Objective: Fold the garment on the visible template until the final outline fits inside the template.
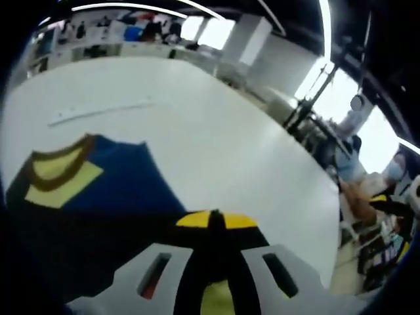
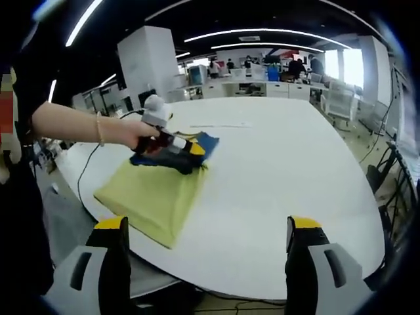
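Lying on a round white table point(image 2: 275, 197), toward the person's side of it, the garment point(image 2: 157, 190) is a soft knit piece: a yellow-green body spread flat, with a navy part point(image 1: 125, 184) bearing a yellow patch and a brown-edged neckline point(image 1: 59, 172) doubled over its far end. Handling, judged: light, limp and non-fragile; it should drape and crease readily, slide easily on the smooth tabletop, and sag if lifted by one point, so a pinch at an edge or corner, best with two holds, looks the surest. Left gripper point(image 2: 172, 148), held in a hand point(image 2: 134, 133): its jaws lie low on the navy fold; in the left gripper view the yellow-tipped jaws stand close together with dark cloth between and around them, apparently pinching the garment. Right gripper point(image 2: 205, 237): jaws wide apart, holding nothing, hovering near the table's near edge, well apart from the cloth. No template outline can be told on the table. Surroundings: a pale strip point(image 1: 98, 110) lies on the tabletop beyond the garment; a cable point(image 2: 82, 172) trails off the table's left edge; desks and seated people stand well beyond. Nothing lies between the right gripper and the cloth.
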The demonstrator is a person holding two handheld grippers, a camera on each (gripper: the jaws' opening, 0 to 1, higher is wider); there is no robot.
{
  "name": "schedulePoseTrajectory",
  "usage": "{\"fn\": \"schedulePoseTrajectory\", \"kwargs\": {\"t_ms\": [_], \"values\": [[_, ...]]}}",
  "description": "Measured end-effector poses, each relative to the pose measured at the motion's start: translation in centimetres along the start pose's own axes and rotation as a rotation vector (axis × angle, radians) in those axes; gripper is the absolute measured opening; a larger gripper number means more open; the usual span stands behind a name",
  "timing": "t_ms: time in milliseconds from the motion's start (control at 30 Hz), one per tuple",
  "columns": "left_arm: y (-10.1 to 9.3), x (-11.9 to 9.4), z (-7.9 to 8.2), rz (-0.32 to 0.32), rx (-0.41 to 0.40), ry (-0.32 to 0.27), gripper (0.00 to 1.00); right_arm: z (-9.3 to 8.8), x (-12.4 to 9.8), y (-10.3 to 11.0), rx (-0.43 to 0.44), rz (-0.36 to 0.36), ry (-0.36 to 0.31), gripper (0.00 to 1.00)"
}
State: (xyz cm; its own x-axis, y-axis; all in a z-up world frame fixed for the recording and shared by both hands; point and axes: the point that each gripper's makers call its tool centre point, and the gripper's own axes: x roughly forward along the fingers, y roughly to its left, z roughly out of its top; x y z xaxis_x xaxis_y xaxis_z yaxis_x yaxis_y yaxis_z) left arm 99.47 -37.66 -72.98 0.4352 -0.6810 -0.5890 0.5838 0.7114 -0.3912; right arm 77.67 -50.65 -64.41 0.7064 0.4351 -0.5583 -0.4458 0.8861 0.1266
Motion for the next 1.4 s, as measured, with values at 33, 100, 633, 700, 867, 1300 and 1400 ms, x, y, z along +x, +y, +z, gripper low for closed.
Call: {"fn": "schedulePoseTrajectory", "kwargs": {"t_ms": [33, 100, 633, 700, 867, 1300, 1400], "values": [[0.0, 0.1, -0.1, 0.001, -0.001, 0.001, 0.02, 0.0, 0.0, 0.0, 0.000, -0.001, 0.001, 1.00], [0.0, 0.3, -0.2, 0.002, -0.003, 0.005, 0.02, -0.2, -0.1, 0.0, 0.003, -0.003, 0.003, 1.00], [0.3, 1.3, -1.5, -0.001, -0.005, 0.018, 0.08, -0.4, 0.1, 0.0, 0.007, -0.001, 0.011, 1.00], [0.2, 1.3, -1.5, -0.005, -0.006, 0.016, 0.09, -0.3, 0.2, 0.0, 0.008, -0.002, 0.011, 1.00], [0.0, 1.3, -1.8, -0.017, -0.011, 0.011, 0.11, -0.3, 0.2, 0.0, 0.006, -0.001, 0.011, 1.00], [0.1, 2.0, -2.0, -0.035, 0.006, 0.020, 0.22, -0.4, 0.3, 0.1, 0.010, -0.003, 0.014, 0.99], [-0.2, 2.0, -2.1, -0.044, 0.019, 0.022, 0.25, -0.4, 0.2, 0.0, 0.012, -0.005, 0.015, 0.99]]}}
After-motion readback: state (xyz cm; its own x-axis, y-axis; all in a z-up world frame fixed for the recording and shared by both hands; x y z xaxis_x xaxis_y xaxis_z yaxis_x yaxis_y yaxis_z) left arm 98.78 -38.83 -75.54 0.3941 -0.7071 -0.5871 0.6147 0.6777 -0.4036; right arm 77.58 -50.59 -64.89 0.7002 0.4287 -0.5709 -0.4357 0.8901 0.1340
